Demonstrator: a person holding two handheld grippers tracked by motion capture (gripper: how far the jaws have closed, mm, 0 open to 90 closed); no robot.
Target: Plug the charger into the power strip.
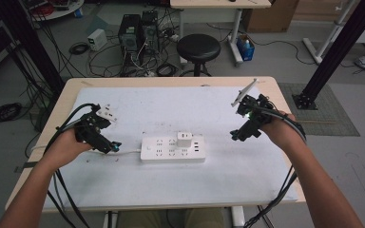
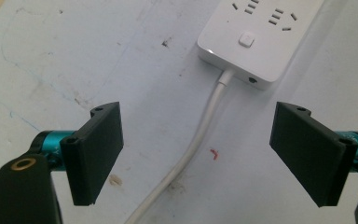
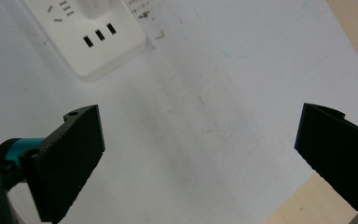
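Note:
A white power strip (image 1: 171,148) lies in the middle of the white mat, with a white charger block (image 1: 184,139) plugged into its top. Its white cable (image 2: 200,135) runs out of the end that bears the switch button (image 2: 246,39). My left gripper (image 1: 116,146) hovers just left of the strip, open, and the cable lies on the mat beneath the gap between its jaws (image 2: 200,154). My right gripper (image 1: 237,135) hangs to the right of the strip, apart from it, jaws wide open (image 3: 200,158) with nothing between them. The strip's USB end (image 3: 88,37) lies beyond them.
The white mat (image 1: 171,185) covers most of the wooden table (image 1: 285,95); its bare wooden edge (image 3: 307,205) lies close under my right gripper. Behind the table stand a black stool (image 1: 198,47) and computer cases (image 1: 138,31) among floor cables.

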